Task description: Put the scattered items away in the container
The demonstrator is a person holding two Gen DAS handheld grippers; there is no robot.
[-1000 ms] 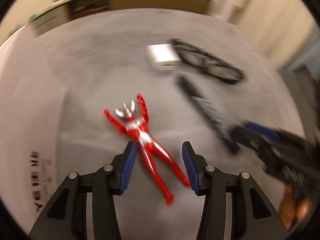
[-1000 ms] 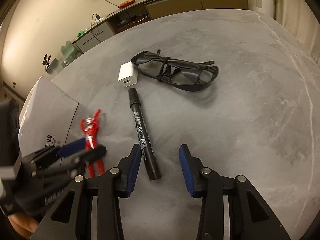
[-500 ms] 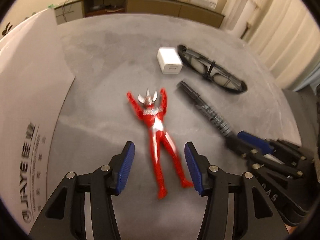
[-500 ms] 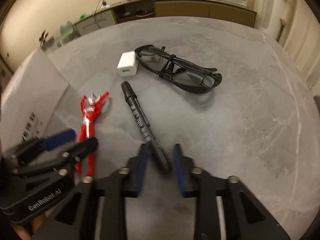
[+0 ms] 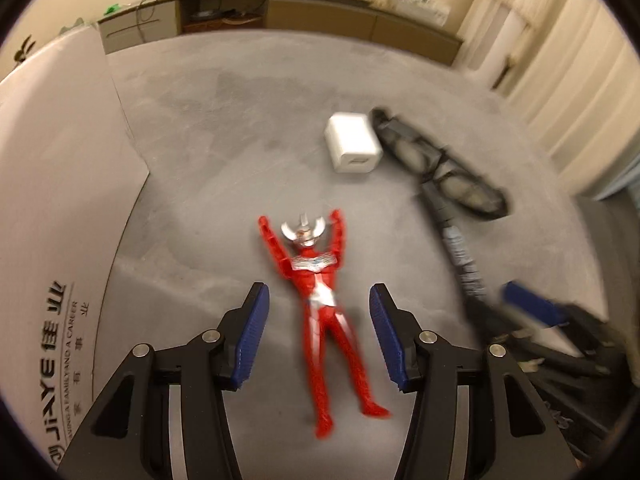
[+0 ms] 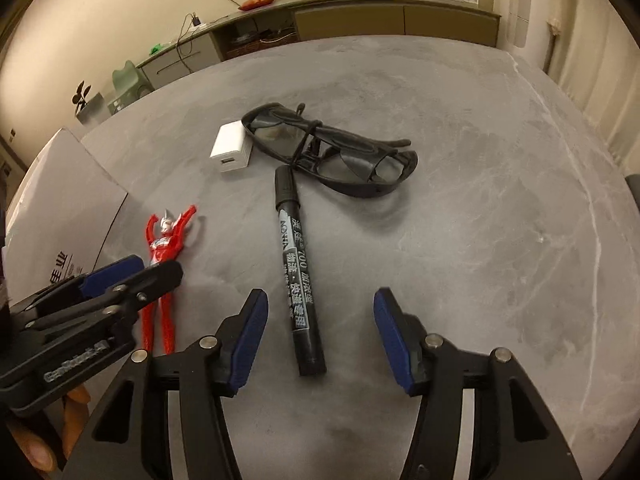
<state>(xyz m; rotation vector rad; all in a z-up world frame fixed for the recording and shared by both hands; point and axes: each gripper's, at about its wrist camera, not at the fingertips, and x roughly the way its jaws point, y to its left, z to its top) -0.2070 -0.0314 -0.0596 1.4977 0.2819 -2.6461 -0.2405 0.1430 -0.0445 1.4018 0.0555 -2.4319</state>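
A red and silver toy figure (image 5: 316, 304) lies face up on the grey table, arms raised. My left gripper (image 5: 317, 312) is open, its blue pads on either side of the figure's waist and legs without touching. A black marker (image 6: 296, 272) lies lengthwise between the open fingers of my right gripper (image 6: 320, 312). In the right wrist view the left gripper (image 6: 116, 284) sits over the figure (image 6: 162, 240). The white cardboard box (image 5: 60, 200) stands at the left.
A white charger cube (image 6: 232, 148) and black glasses (image 6: 332, 152) lie beyond the marker, touching each other. A person's hand (image 6: 36, 444) holds the left gripper. Grey tabletop (image 6: 500, 220) stretches bare to the right. A sideboard runs along the far wall.
My right gripper's fingers, narrowed around the marker half a second ago, have spread wide again. The left gripper has turned, so the figure now lies straight between its fingers.
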